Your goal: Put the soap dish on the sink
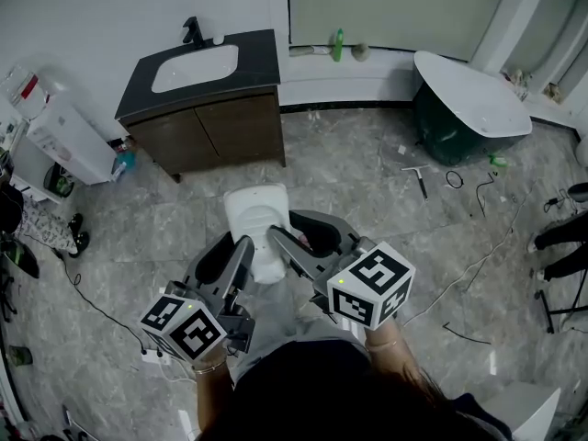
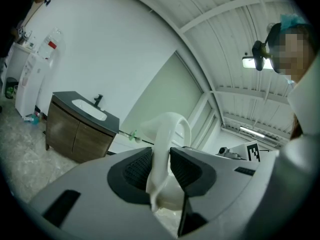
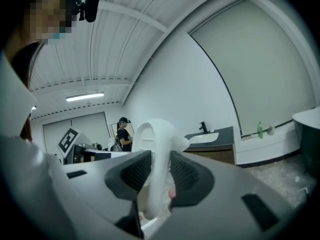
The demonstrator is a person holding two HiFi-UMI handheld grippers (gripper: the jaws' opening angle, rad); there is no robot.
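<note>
A white soap dish hangs over the floor, in front of the person, held from both sides. My left gripper is shut on its left rim and my right gripper on its right rim. The left gripper view shows the dish's curved white wall pinched between the ribbed pads. In the right gripper view the white rim is clamped the same way. The white sink sits in a dark vanity top ahead and to the left, with a black faucet behind it.
A white water dispenser stands left of the wooden vanity. A dark freestanding bathtub is at the far right, with cables on the marble floor. A green bottle sits on the back ledge. A person in black stands far off.
</note>
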